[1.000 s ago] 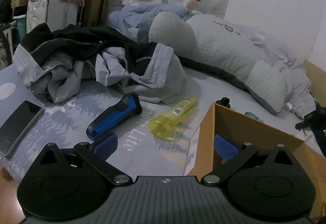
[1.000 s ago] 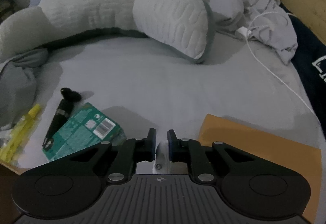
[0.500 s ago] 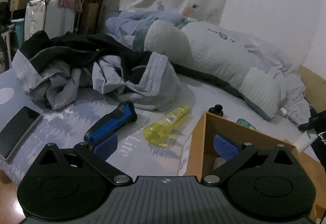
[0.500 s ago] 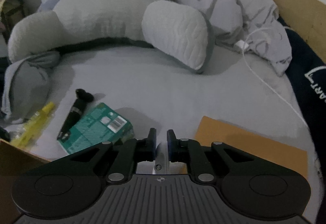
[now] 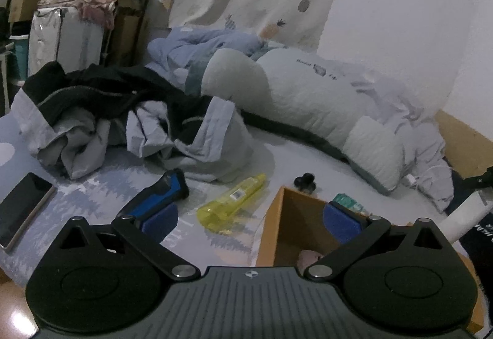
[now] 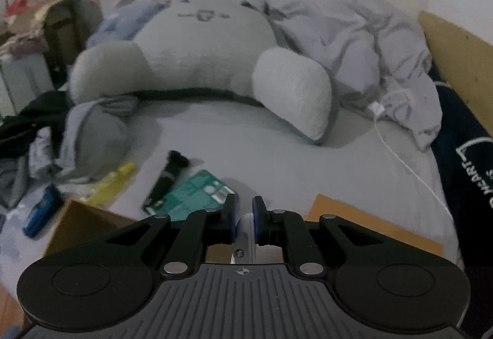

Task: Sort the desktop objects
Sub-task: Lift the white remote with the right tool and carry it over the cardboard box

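Note:
An open cardboard box (image 5: 277, 225) sits on the bed, with something pink (image 5: 309, 256) inside. My left gripper (image 5: 251, 222) hangs open and empty over the box's near left corner. Left of the box lie a yellow bottle (image 5: 234, 199) and a blue-and-black handle (image 5: 160, 194). Behind it are a small black tool (image 5: 305, 180) and a green packet (image 5: 348, 200). My right gripper (image 6: 245, 209) is shut on a white tube-like object (image 6: 245, 231), held above the box (image 6: 83, 222). The same white object (image 5: 465, 215) shows at the right edge of the left wrist view.
A phone (image 5: 21, 209) lies at the bed's left edge. Crumpled clothes (image 5: 123, 123) and a big grey cushion (image 6: 200, 55) fill the back of the bed. A white charging cable (image 6: 400, 154) runs along the right side. Boxes and a suitcase (image 5: 61, 40) stand beyond.
My right gripper has risen and shifted with the white object in it, bringing the box's left wall and the blue handle into its view. The left gripper has lifted a little.

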Demonstrator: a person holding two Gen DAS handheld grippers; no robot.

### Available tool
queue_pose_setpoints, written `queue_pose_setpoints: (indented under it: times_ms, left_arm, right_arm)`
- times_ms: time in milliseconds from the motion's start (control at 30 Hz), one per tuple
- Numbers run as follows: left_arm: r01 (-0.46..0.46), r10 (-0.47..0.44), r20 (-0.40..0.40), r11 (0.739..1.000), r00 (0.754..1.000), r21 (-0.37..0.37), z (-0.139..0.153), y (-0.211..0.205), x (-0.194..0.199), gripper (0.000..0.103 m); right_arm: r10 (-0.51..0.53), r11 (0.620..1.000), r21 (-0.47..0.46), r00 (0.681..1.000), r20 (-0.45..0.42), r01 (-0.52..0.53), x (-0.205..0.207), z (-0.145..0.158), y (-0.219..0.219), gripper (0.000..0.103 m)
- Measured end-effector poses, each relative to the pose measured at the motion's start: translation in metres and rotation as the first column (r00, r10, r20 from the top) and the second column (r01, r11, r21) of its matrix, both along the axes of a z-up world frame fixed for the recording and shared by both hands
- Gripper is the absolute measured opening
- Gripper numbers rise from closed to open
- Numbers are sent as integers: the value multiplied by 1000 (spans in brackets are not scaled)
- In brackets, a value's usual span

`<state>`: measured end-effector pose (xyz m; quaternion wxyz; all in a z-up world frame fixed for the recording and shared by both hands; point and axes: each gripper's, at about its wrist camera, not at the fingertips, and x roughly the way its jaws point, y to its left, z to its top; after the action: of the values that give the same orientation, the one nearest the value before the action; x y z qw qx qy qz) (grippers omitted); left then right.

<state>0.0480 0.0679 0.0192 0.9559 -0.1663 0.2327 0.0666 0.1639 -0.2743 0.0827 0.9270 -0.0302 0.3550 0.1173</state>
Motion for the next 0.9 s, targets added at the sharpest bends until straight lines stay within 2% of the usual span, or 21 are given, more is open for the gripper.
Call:
queue_pose_setpoints:
  times_ms: [233, 433, 567, 900]
  left_arm:
    - [16, -16, 31, 1000, 999, 7, 9, -4, -6, 103]
    - [30, -31, 33, 999, 999, 46, 13, -7, -6, 103]
    - [44, -46, 27, 997, 999, 71, 11, -11, -6, 103]
    - [102, -110, 41, 982, 993, 161, 7, -27, -2, 103]
  right_arm:
    - [66, 998, 9, 997, 35, -66, -41, 28, 17, 13]
    - [116, 993, 14, 993, 16, -116, -61, 29, 39, 13]
    - [132, 991, 16, 991, -12, -132, -68, 13, 53, 13]
    - [126, 992, 14, 980, -153, -125, -66, -59, 75, 13]
